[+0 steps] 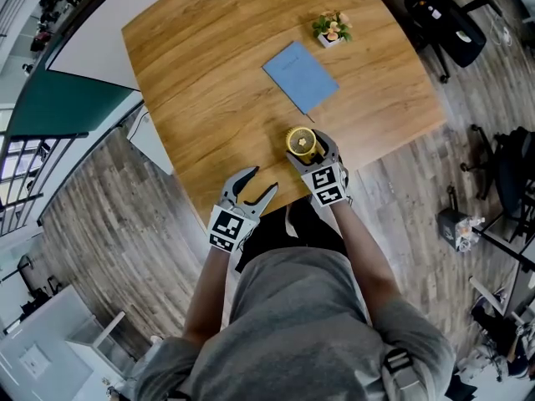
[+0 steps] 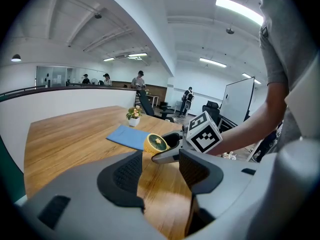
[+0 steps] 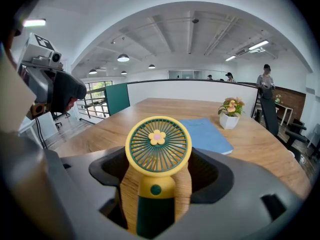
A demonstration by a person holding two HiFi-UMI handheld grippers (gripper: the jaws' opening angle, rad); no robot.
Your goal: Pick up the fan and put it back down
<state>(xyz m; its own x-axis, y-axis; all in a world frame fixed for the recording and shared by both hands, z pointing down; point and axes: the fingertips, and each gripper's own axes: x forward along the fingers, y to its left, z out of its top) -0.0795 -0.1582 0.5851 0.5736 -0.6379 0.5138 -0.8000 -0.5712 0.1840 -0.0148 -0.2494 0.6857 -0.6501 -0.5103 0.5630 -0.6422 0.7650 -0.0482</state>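
A small yellow and green fan [image 1: 301,143] with a flower at its hub stands upright between the jaws of my right gripper [image 1: 311,150], near the front edge of the wooden table [image 1: 209,82]. In the right gripper view the fan's round head [image 3: 157,146] spans the gap between both pads and its handle hangs down between them. The right gripper is shut on the fan. My left gripper [image 1: 261,182] hovers open over the table's front edge, to the left of the fan, with nothing in it. From the left gripper view the fan [image 2: 156,143] shows in the right gripper [image 2: 172,146].
A blue notebook [image 1: 301,76] lies mid-table beyond the fan. A small potted plant [image 1: 333,29] stands at the far side. Office chairs [image 1: 443,23] stand past the table's right corner. The person's body is close behind the front edge.
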